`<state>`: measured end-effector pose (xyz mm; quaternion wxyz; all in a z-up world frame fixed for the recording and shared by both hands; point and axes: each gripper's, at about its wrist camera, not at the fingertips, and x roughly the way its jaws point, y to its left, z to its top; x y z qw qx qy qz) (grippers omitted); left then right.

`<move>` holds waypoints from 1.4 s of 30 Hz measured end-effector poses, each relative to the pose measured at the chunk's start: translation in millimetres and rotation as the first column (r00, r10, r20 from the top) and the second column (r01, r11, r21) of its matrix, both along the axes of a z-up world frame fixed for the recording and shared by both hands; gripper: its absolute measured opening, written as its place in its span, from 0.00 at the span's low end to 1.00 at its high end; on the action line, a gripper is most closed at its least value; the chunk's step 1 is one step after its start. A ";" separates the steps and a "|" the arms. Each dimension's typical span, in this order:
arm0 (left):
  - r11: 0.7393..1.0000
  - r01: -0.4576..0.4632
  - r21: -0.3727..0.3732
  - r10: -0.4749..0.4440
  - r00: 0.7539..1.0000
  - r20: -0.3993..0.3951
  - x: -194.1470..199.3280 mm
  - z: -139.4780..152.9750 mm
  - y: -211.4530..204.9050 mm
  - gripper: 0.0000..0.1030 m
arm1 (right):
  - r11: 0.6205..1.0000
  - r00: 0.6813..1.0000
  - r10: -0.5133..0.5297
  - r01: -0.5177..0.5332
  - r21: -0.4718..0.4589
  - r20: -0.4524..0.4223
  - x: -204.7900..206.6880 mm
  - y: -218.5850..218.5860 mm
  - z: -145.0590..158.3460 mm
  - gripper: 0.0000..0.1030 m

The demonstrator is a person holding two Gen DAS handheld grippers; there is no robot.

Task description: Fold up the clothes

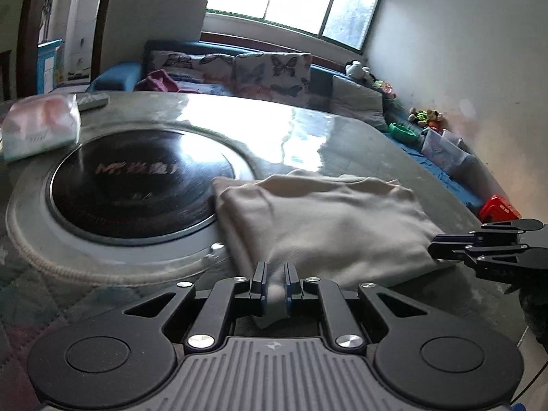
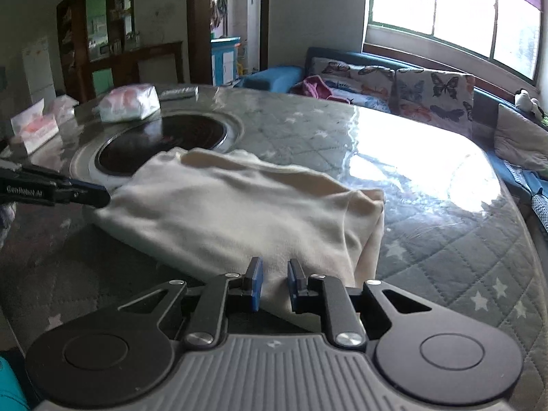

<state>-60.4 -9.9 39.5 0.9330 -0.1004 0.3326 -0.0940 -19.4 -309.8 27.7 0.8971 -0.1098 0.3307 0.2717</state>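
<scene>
Cloth (image 1: pixel 328 226), cream and partly folded, is pinched at its near edge by both grippers: the left gripper (image 1: pixel 275 287) and the right gripper (image 2: pixel 274 286) each have narrow jaws clamped on a corner. It lies on the table (image 2: pixel 445 239) just beside the round black hotplate (image 1: pixel 137 185). Uneven pulling could skew the fold; a thin pinch might slip, or cloth could drag onto the hotplate.

Daylight came in through the large multi-pane window (image 1: pixel 298 0), which was blown out to near white in both views, and threw a hard glare patch across the glossy clear cover of the quilted grey table (image 2: pixel 445 178). Near foreground and room corners stayed dim. Strong fisheye curvature with dark vignetted corners; mild overall softness, and the cream folded cloth (image 1: pixel 328 226) looked slightly smeared.
</scene>
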 end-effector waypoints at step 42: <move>1.000 0.001 -0.011 -0.001 1.000 -0.009 0.1 -4.0 7.5 0.24 | 0.995 0.998 -0.058 0.057 0.078 0.000 97.3 29.5 -0.9 0.15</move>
